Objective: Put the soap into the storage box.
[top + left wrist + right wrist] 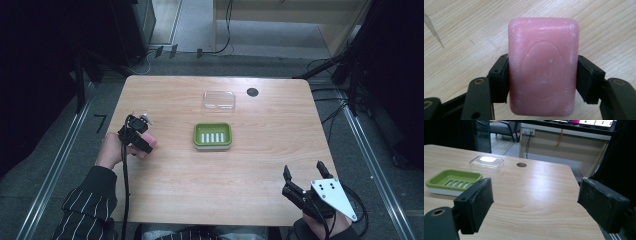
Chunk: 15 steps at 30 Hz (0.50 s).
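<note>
Jaws of my left gripper [541, 80] are clamped on a pink soap bar [543, 67], one pad pressing each long side near the bar's middle; the bar fills the centre of the left gripper view, above the wooden table [461, 37]. In the high view, the same soap [148, 143] sits at centre left, just off the table's edge. Jaws of my right gripper [534, 202] stand wide and empty at the lower right of the high view. A green soap dish [212, 135] lies at frame centre, and its clear lid [219, 100] just above. I judge the bar to be stiff, fairly light and waxy-smooth, so slippery; the flat long sides offer the surest hold.
</note>
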{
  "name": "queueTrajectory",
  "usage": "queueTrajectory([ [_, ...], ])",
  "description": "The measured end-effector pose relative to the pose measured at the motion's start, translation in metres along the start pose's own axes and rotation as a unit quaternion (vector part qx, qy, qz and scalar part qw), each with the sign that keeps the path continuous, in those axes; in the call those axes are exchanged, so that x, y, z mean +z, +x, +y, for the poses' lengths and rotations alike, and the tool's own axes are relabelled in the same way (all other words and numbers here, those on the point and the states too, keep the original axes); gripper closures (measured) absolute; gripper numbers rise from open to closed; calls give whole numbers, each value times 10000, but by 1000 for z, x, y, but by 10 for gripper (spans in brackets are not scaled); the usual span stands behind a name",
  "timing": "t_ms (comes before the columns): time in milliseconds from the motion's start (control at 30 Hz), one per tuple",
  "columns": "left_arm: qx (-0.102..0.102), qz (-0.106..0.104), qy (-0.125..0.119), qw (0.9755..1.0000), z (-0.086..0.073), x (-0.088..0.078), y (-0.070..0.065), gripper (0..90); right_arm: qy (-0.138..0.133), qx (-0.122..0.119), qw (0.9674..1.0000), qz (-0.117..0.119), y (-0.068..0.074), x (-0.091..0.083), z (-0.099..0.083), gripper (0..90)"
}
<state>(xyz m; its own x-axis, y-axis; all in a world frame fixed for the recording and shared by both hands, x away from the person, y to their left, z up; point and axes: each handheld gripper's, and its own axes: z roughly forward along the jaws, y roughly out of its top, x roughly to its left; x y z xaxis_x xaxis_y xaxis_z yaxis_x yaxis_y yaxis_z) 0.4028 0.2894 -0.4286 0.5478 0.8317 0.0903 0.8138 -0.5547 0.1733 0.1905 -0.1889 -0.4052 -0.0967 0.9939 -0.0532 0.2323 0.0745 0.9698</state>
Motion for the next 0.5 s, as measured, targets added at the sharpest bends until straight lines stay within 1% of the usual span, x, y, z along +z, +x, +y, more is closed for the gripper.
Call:
queueTrajectory([
  [67,55,10,29,10000,2,0,-1,381,3,-3,10000,-3,0,0,0,127],
  [233,156,-11,-1,9999,6,0,-5,381,7,11,10000,-43,-2,-2,-1,127],
  [500,390,-46,-23,9992,20,2,-12,381,41,26,9999,-153,-6,-5,-2,127],
])
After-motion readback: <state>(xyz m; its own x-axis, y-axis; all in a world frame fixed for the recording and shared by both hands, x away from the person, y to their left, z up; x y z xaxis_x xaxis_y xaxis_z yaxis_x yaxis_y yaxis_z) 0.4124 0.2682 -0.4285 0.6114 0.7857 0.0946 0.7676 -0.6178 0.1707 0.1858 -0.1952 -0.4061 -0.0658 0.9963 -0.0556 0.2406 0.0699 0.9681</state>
